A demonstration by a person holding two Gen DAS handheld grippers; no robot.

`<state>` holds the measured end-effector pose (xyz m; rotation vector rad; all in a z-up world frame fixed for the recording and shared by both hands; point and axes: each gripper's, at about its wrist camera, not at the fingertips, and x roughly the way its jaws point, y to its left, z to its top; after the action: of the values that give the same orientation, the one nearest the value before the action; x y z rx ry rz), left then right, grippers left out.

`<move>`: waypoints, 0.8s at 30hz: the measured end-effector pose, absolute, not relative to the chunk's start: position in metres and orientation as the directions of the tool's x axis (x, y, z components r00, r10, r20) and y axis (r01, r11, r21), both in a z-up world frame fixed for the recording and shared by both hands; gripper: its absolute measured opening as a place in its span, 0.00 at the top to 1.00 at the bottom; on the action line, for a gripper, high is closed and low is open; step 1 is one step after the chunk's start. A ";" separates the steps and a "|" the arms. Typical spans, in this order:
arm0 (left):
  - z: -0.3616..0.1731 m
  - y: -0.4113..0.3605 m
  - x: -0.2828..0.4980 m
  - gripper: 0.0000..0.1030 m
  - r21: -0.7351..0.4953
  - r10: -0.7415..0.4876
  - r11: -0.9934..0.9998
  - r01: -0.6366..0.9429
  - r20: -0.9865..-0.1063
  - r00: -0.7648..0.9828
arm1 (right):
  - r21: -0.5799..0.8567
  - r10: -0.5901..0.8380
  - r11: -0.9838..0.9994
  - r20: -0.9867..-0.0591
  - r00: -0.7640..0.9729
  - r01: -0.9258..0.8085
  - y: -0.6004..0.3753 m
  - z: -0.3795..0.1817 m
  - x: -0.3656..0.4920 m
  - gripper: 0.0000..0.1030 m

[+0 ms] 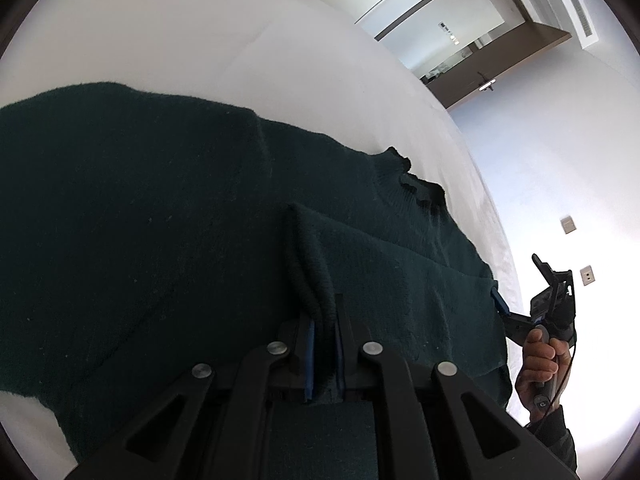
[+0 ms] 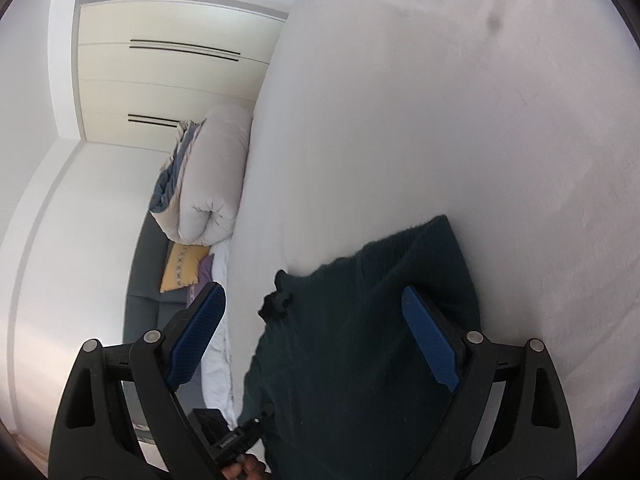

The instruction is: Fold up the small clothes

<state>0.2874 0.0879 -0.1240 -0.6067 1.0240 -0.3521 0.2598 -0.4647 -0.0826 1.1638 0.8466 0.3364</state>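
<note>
A dark green knitted sweater (image 1: 160, 216) lies spread on the white bed (image 1: 200, 32), its ribbed collar (image 1: 416, 184) toward the bed's right edge. My left gripper (image 1: 324, 344) is shut on a raised fold of the sweater, and the fabric stands up between its blue pads. In the right wrist view my right gripper (image 2: 316, 336) is open wide over the sweater (image 2: 360, 380) near the collar (image 2: 276, 304), with its pads (image 2: 430, 336) not pressing on the cloth. One right-hand pad (image 1: 499, 301) shows at the sweater's edge in the left wrist view, with the person's hand (image 1: 538, 360) behind it.
A rolled pale duvet (image 2: 208, 176) and a yellow cushion (image 2: 182, 266) lie on a grey bench (image 2: 146, 304) beside the bed. Cream wardrobe doors (image 2: 172, 80) stand behind them. A doorway (image 1: 472, 52) opens past the bed's far side. White sheet stretches beyond the sweater.
</note>
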 end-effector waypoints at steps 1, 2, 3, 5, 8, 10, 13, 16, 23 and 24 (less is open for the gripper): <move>-0.125 0.090 0.286 0.91 -0.629 -0.548 0.777 -0.002 -0.678 0.490 | 0.911 0.638 0.373 -0.389 0.664 0.175 -0.466 -0.083 0.259 0.12; -0.126 0.091 0.284 0.91 -0.637 -0.552 0.771 -0.004 -0.671 0.495 | 0.918 0.638 0.363 -0.372 0.675 0.163 -0.468 -0.084 0.256 0.13; -0.126 0.093 0.282 0.90 -0.645 -0.555 0.764 -0.009 -0.665 0.499 | 0.914 0.632 0.370 -0.377 0.677 0.164 -0.467 -0.084 0.252 0.14; -0.124 0.097 0.278 0.88 -0.652 -0.557 0.759 -0.010 -0.657 0.508 | 0.901 0.633 0.405 -0.400 0.662 0.158 -0.462 -0.081 0.242 0.13; -0.109 0.108 0.263 0.59 -0.654 -0.543 0.757 -0.012 -0.639 0.545 | 0.862 0.637 0.488 -0.459 0.619 0.137 -0.446 -0.071 0.217 0.13; -0.093 0.124 0.245 0.30 -0.652 -0.515 0.758 -0.013 -0.611 0.600 | 0.819 0.622 0.560 -0.515 0.589 0.125 -0.434 -0.063 0.195 0.12; -0.073 0.169 0.209 0.20 -0.673 -0.466 0.739 -0.039 -0.552 0.692 | 0.807 0.614 0.580 -0.520 0.594 0.107 -0.423 -0.050 0.158 0.12; -0.068 0.235 0.166 0.20 -0.738 -0.405 0.665 -0.117 -0.488 0.773 | 0.833 0.623 0.548 -0.465 0.628 0.073 -0.414 -0.036 0.121 0.12; -0.104 0.377 0.080 0.20 -0.867 -0.153 0.330 -0.373 -0.439 0.885 | 0.843 0.658 0.534 -0.460 0.597 0.061 -0.368 -0.027 0.076 0.12; -0.113 0.394 0.075 0.20 -0.881 -0.145 0.275 -0.386 -0.434 0.889 | 0.840 0.663 0.541 -0.465 0.587 0.054 -0.359 -0.025 0.075 0.12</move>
<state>0.0751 0.3935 -0.1132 -1.2964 0.4825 0.1702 0.0751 -0.3587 -0.0245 0.9466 0.8876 0.4244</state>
